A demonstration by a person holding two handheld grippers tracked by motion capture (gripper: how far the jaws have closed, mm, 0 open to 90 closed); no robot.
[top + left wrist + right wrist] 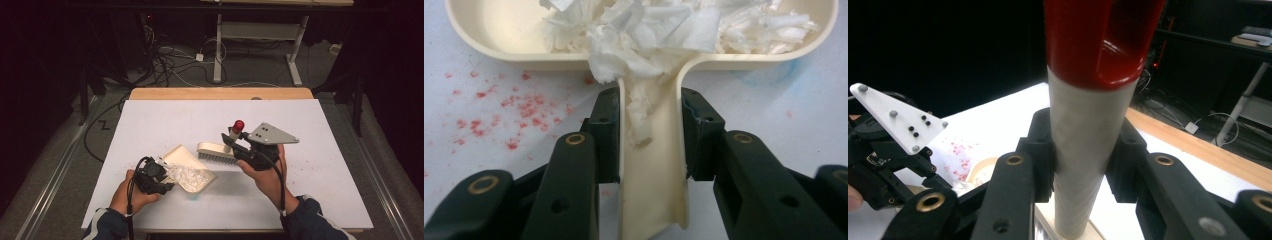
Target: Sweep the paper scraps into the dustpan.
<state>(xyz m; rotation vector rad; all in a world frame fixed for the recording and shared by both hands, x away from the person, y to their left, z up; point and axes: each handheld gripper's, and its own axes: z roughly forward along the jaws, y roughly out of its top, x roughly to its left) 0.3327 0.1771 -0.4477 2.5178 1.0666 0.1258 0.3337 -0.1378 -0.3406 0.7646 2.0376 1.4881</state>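
Cream dustpan [186,167], white shreds [649,30], red-tipped brush handle [1093,100]

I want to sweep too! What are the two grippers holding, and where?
Left gripper clamps the dustpan by its handle; right gripper clamps the brush by its upright handle.

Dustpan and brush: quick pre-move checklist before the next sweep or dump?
1. Left gripper clamped on the dustpan handle: ok, both pads press its sides.
2. Right gripper clamped on the brush handle: ok, jaws on the white shaft below the red cap.
3. Paper shreds contained in the dustpan: not ok, some spill down into the handle channel.
4. Brush clear of the dustpan: ok, it sits beside it, apart.
5. Table clean: not ok, red specks left near the dustpan.
6. Dustpan level: cannot tell.
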